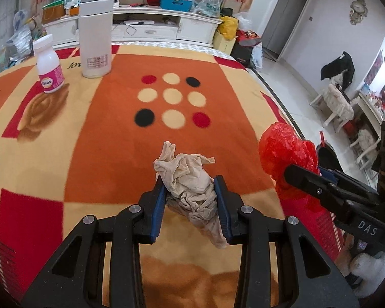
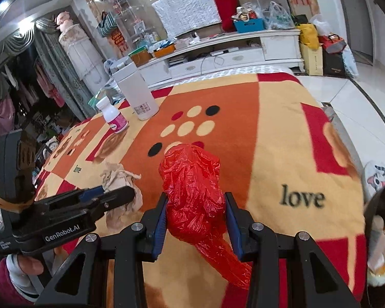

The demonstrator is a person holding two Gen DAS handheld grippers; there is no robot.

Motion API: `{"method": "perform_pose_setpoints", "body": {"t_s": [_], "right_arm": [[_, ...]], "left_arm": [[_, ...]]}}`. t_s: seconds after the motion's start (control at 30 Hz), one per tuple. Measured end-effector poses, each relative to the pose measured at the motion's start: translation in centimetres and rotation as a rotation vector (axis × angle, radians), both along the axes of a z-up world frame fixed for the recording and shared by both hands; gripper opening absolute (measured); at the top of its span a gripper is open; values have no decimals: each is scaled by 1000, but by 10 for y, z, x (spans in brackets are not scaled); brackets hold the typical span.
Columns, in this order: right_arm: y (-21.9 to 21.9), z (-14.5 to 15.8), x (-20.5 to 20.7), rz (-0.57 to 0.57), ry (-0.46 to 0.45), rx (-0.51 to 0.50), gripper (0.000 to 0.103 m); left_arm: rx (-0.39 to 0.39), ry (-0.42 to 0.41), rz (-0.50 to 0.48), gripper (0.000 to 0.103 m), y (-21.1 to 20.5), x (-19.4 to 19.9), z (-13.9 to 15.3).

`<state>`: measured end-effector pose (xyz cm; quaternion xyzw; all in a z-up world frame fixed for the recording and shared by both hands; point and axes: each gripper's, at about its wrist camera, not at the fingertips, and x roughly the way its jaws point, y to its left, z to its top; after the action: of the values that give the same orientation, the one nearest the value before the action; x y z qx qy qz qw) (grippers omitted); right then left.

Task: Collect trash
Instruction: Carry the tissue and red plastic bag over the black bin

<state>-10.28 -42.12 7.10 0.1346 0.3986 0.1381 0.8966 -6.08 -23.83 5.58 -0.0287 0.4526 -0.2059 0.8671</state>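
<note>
Left tongs [image 1: 190, 195] clamp tissue [image 1: 190, 179]; right tongs [image 2: 195, 215] clamp red bag [image 2: 192, 190].

Crumpled tissue [image 1: 190, 190] clamped between the left gripper [image 1: 190, 200] pads, above the blanket [image 1: 115, 133]. Plastic bag [image 2: 192, 200] pinched in the right gripper [image 2: 195, 218], just right of the tissue. Far across the blanket, small bottle [image 1: 48, 66] left of and beside the tall container [image 1: 95, 38], both upright. Behind them, off the blanket, a long cabinet [image 1: 146, 28] along the wall.
</note>
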Motion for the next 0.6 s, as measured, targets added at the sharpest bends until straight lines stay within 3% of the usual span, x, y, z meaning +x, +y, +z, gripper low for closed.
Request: {"method": "perform_pose_setpoints", "body": {"t_s": [0.6], "right_arm": [[-43,6,-44,-75,-10,-25,40]], "left_arm": [[-25,-11,-123,34,-57,-30,11]]}}
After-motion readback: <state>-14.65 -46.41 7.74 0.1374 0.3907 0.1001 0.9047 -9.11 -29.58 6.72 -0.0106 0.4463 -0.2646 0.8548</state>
